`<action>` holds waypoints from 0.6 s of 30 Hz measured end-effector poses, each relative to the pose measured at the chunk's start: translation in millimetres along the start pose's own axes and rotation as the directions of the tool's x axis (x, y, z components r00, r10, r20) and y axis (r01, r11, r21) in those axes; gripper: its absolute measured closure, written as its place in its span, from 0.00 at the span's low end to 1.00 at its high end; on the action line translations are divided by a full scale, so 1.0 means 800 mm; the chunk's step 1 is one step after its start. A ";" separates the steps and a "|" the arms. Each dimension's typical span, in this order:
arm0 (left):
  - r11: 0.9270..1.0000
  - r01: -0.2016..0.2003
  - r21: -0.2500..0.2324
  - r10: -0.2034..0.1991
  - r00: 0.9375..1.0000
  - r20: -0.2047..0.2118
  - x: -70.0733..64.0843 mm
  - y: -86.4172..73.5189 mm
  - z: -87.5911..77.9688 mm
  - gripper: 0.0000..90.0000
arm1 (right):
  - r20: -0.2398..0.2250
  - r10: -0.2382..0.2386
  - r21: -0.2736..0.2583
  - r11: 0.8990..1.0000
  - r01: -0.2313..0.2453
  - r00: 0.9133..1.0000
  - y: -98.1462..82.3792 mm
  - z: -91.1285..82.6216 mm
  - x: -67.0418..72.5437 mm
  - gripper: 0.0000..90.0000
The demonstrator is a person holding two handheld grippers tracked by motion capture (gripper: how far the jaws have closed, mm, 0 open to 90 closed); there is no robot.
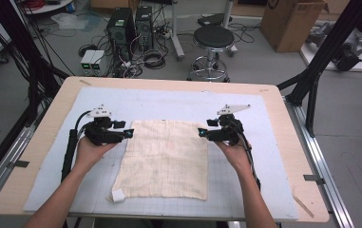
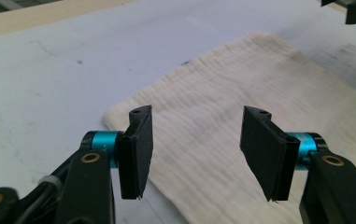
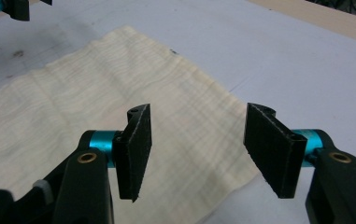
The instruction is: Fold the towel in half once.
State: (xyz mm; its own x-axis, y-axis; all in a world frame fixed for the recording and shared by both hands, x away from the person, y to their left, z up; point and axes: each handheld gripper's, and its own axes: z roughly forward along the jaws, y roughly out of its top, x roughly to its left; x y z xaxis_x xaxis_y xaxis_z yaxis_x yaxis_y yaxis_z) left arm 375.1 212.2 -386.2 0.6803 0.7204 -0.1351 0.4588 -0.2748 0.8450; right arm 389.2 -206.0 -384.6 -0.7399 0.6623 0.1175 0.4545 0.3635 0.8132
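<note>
Lab/workshop: PC towers (image 1: pixel 130 26) w/ cable tangle (image 1: pixel 143 59), stool (image 1: pixel 213 45), cardboard box (image 1: pixel 290 21), framed rig table (image 1: pixel 50 137).

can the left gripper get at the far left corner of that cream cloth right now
Probably yes. The left gripper has its jaws apart with nothing between them, and the cloth corner lies flat on the blue mat just ahead, with nothing in the way.

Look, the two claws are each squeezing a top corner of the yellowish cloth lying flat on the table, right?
Not quite. The left claw and the right claw are open, with a gap between their pads, and they pinch nothing. The cloth does lie flat on the table, with each claw at a top corner. Both gripper views show the cloth under the open jaws.
</note>
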 end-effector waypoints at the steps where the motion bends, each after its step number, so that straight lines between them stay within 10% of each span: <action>1: 1.000 0.005 -0.008 -0.005 1.000 -0.014 0.005 0.004 0.003 0.52 | 0.005 0.000 0.001 1.000 0.000 1.000 0.003 0.001 -0.002 0.50; 11: 0.997 0.082 0.012 -0.080 0.989 -0.128 0.035 0.002 0.039 0.58 | 0.064 0.044 0.045 0.998 -0.047 0.997 0.007 0.034 -0.034 0.57; 18: 0.993 0.100 0.068 -0.090 0.987 -0.135 0.038 -0.012 0.072 0.62 | 0.067 0.072 0.106 0.991 -0.079 0.995 -0.006 0.060 -0.043 0.63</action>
State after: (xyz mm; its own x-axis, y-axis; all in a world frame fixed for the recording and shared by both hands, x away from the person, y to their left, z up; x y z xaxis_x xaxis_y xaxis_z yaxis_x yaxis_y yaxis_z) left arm 424.7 200.2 -427.9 0.5527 0.8215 -0.1399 0.5622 -0.2437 0.7903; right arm 436.7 -199.2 -419.7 -0.6702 0.7294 0.1370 0.5616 0.3778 0.7362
